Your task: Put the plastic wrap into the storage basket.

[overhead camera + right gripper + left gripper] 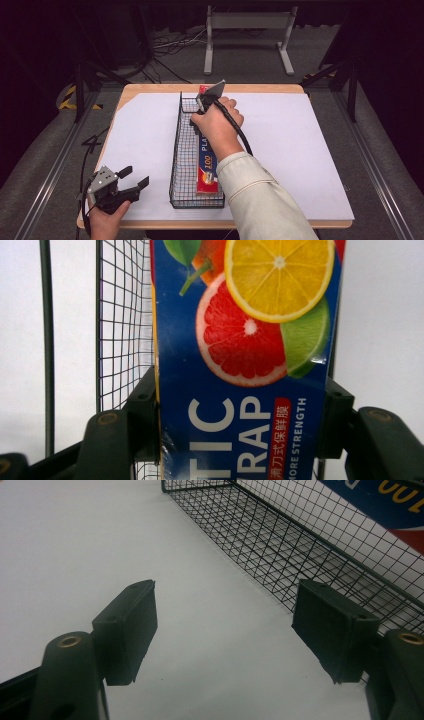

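Right gripper view: our right gripper [240,435] clamps the wrap box [240,365] inside the basket [120,325]. Left gripper [225,630] idles open. If released tilted, we risk the box snagging the wire wall.

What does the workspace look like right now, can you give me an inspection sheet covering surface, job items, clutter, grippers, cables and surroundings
Surface: wooden table covered by a white sheet.
Job's things: long black wire basket lying lengthwise mid-table; plastic wrap box, blue and red with citrus pictures, lies in it along its right side.
Clutter: nothing seen.
Grippers: right gripper at the box's far end, its jaws pressed on both sides of the box; left gripper near the table's front left corner, jaws wide apart over the bare sheet, holding nothing.
Cables: black cable trails from the right gripper over the hand; loose cables on the floor beyond the table.
Surroundings: grey metal stand behind the table, dark curtains, grey floor.
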A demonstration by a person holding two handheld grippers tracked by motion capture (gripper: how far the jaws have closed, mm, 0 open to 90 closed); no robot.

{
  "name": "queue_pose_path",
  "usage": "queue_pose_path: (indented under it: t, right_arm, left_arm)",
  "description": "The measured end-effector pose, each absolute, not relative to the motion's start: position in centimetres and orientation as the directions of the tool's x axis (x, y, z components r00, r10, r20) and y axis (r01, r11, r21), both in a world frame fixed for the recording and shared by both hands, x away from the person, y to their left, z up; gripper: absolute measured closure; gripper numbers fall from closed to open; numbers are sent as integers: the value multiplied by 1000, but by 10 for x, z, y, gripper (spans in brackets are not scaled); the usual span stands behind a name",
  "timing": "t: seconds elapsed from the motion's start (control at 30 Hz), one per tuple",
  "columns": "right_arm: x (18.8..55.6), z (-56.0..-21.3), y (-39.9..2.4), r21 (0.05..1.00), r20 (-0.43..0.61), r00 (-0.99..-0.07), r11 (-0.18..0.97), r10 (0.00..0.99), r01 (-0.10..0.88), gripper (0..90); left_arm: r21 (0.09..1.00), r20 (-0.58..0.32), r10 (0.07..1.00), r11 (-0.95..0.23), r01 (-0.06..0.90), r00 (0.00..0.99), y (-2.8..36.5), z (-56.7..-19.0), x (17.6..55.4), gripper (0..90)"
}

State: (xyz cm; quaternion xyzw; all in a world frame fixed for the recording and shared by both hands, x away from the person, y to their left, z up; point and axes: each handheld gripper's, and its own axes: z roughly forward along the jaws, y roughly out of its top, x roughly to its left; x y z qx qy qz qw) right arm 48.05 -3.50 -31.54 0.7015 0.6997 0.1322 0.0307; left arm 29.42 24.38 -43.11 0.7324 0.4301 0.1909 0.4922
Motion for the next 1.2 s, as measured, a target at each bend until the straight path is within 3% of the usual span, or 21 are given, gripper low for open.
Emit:
queue_pose_path:
  t: [1.2]
  right_arm:
    - [489, -368, -29, 151, 128, 0, -20, 992, 988, 394]
  left_arm:
    - [873, -169, 808, -142, 466, 564, 241, -435, 298, 263]
